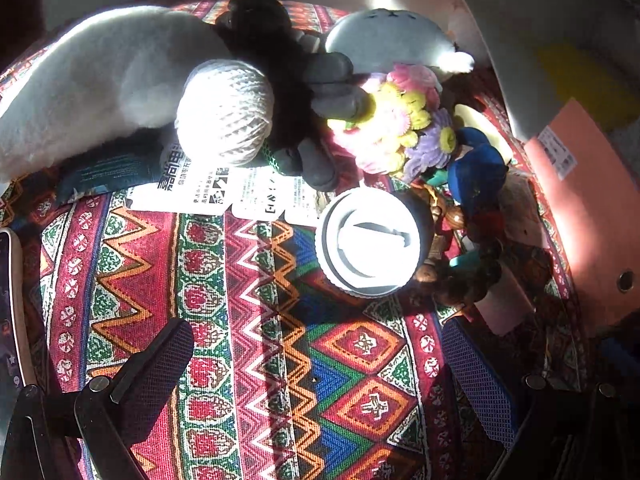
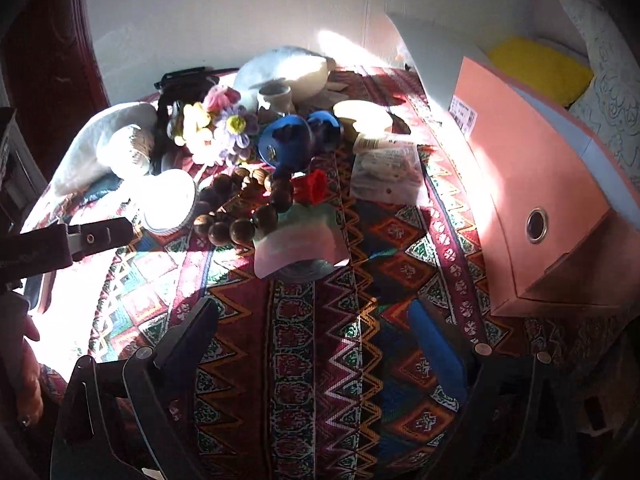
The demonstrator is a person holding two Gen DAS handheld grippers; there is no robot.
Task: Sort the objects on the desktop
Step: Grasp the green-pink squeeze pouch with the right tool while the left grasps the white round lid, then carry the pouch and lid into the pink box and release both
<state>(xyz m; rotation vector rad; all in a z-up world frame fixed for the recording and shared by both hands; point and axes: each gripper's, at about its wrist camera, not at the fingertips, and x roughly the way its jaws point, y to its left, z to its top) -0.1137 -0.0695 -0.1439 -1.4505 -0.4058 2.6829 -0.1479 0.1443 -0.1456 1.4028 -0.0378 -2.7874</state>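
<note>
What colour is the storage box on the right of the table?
Salmon pink, with a round metal-ringed hole in its front. The box shows best in the right wrist view.

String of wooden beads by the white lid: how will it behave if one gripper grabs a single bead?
The wooden beads lie in a loose curved heap, so the strand will probably hang floppy. Round, glossy beads may slip from the pads. Trailing beads touch the white lid and might drag it.

The beads [image 2: 236,216] lie between the round lid [image 2: 168,200] and the storage box [image 2: 536,200].
</note>
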